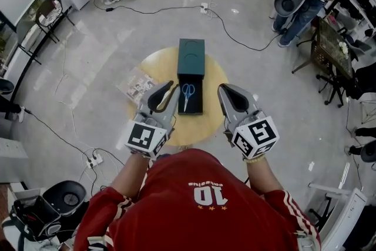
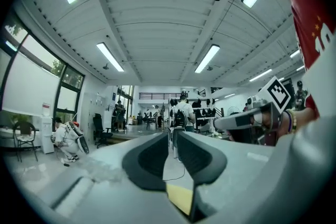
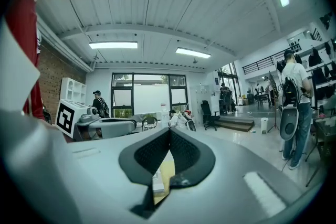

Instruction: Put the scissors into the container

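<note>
The slim metal scissors with blue loop handles lie inside the dark rectangular container on the round wooden tabletop. The left tool stands slightly apart and empty. The right tool is closed on nothing.

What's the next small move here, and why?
Probably just pull both claws back and stop: the scissors already lie inside the open container, and the left claw and right claw hold nothing.
</note>
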A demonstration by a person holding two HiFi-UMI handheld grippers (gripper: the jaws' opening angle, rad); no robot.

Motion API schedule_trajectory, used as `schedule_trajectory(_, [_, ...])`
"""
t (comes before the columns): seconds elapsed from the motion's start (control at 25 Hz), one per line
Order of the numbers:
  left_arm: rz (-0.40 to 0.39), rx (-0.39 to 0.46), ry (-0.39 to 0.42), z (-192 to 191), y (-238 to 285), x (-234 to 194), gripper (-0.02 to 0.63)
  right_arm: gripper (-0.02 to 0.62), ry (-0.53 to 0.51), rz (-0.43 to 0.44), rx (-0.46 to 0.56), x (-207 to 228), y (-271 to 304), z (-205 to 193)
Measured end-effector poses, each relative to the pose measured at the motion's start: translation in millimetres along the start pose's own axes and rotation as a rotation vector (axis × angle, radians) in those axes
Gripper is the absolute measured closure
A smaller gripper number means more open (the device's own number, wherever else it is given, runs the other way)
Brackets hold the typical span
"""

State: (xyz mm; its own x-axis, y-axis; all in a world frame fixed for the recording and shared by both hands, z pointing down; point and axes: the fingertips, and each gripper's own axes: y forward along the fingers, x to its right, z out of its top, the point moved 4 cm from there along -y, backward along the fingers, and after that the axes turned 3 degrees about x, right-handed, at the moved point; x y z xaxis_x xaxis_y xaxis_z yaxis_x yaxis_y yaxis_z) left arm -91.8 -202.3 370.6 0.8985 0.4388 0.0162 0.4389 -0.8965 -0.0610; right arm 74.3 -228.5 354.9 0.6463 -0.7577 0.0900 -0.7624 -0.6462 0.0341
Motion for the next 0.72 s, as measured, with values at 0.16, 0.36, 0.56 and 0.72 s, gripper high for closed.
schedule_trajectory(0.16, [0.034, 0.016, -0.019, 10, -11, -3, 0.585, 0.604, -0.007, 0.007, 0.008, -4, -1, 4])
schedule_trajectory(0.36, [0.049, 0.017, -0.006, 21, -17, -3, 0.603, 0.604, -0.011, 0.013, 0.023, -12, -3, 10])
schedule_trajectory(0.56, [0.083, 0.025, -0.002, 27, -23, -4, 0.604, 0.604, -0.026, -0.029, 0.063, -15, -13, 20])
schedule_trajectory(0.72, [0.099, 0.038, -0.003, 31, -27, -4, 0.604, 0.604, -0.024, -0.068, 0.074, -12, -20, 22])
